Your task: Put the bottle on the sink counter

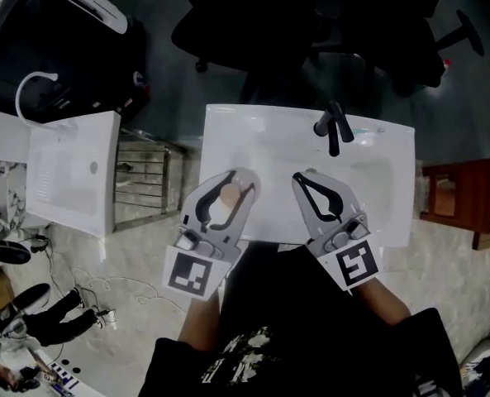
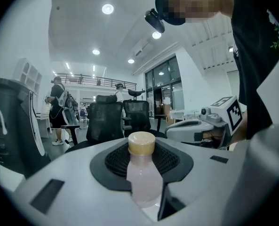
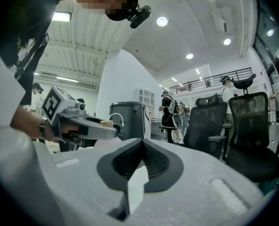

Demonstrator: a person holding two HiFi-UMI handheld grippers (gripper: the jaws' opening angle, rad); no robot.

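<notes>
My left gripper (image 1: 238,179) grasps the bottle (image 1: 225,197) above the sink counter (image 1: 228,129). My right gripper (image 1: 304,177) is clenched and empty. I should set its base flat beside the basin, then release slowly.

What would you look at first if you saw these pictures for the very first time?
First, the pale pink bottle with its tan cap, squeezed between the jaws of the left gripper. In the head view it shows over the left part of the big white sink. Next come the black faucet at the sink's far side, and the right gripper, closed and holding nothing.
</notes>
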